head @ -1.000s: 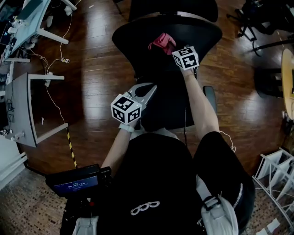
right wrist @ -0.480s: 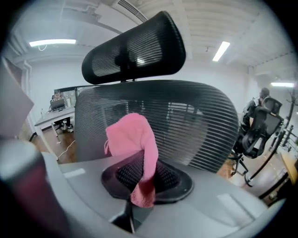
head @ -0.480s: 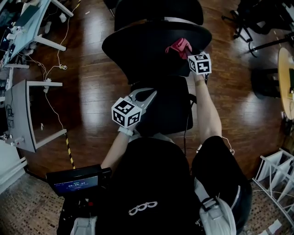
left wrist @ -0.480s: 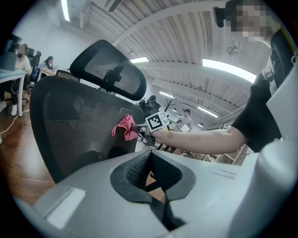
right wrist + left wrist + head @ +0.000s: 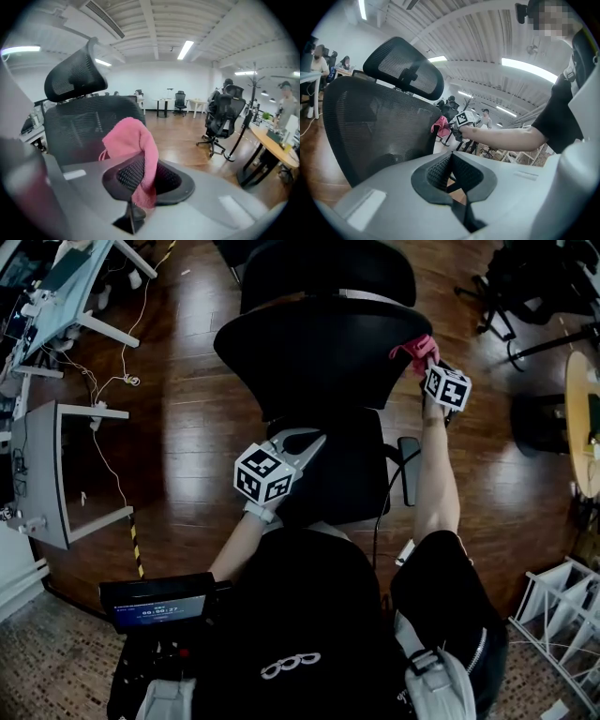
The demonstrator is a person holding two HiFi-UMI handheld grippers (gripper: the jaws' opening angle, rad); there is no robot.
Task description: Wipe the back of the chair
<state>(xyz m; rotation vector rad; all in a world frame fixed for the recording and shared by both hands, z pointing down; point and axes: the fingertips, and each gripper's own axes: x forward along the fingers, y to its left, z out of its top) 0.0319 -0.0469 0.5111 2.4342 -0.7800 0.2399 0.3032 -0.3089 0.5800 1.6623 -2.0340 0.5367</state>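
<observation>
**Pink cloth at the edge of the chair back**

The right gripper (image 5: 424,360) was clamped on a pink cloth (image 5: 413,347). In the right gripper view its fingers (image 5: 127,176) were pressed together on the fabric, which rose in a fold above them and hung down between the black ribbed pads. The cloth sat at the right edge of the black mesh chair back (image 5: 319,348), touching it or just beside it; the left gripper view showed the cloth (image 5: 440,126) against that edge, below the headrest (image 5: 405,68).

The left gripper (image 5: 305,439) was held lower, over the chair seat (image 5: 342,474) and apart from the chair back. Its fingers (image 5: 438,171) were closed on each other with nothing between them; only the dark mesh showed beyond the tips.

The chair stood on a wooden floor (image 5: 197,409), with a pale desk (image 5: 47,465) well off to the left.
</observation>
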